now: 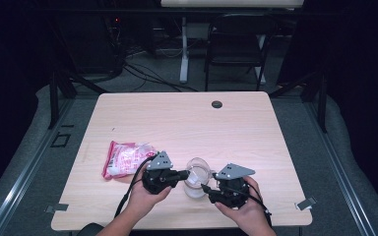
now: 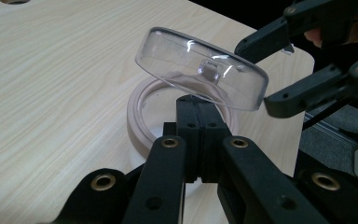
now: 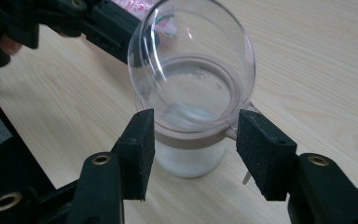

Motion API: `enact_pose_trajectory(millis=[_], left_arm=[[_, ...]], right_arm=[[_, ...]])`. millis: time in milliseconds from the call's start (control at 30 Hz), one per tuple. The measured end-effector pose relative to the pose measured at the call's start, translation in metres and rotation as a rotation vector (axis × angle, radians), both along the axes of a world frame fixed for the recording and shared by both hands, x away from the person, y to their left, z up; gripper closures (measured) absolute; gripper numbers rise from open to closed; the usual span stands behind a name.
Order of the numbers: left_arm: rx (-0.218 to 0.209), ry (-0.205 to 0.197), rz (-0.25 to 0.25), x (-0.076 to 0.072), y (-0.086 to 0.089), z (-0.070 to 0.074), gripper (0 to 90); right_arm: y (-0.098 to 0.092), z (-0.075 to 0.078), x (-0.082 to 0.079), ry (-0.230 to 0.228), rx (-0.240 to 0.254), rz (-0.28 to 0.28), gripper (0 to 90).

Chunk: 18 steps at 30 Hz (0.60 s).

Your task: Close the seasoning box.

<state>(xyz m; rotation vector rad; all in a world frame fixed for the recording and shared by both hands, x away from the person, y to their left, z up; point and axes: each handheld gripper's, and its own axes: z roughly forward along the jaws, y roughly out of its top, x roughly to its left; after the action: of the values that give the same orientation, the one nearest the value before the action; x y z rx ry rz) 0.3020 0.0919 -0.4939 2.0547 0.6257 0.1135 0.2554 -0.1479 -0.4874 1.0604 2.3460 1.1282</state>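
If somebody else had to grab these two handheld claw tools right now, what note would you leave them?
Left gripper: shut, pinching the hinge side of the jar, lid side.
Right gripper: open, jaws either side of the jar's rim, not pressing.
Clear lid: tipped up, open, apparently still hinged on.
Jar stands on the table, white grains inside.
Pink packet: lying left of the jar, untouched.
Done: jar opened. Left: probably bringing the packet to the jar.

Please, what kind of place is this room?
Probably a lab or recording studio, not a home: a bare wooden table stands on grey floor, dark curtains hang around it, and cables run beside a folding chair behind.
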Motion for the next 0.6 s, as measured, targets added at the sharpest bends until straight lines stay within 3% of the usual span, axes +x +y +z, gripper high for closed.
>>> enact_pose_trajectory(millis=[367,600], left_arm=[[-0.011,-0.007,0.006,-0.0005,-0.0003,0.0011,86.0],[0.020,-0.020,0.057,0.0033,0.0002,-0.0044,75.1]], right_arm=[[0.0031,-0.0029,0.0008,-0.008,-0.008,-0.010,48.1],[0.0023,-0.0018,0.0000,-0.016,-0.001,-0.008,49.4]])
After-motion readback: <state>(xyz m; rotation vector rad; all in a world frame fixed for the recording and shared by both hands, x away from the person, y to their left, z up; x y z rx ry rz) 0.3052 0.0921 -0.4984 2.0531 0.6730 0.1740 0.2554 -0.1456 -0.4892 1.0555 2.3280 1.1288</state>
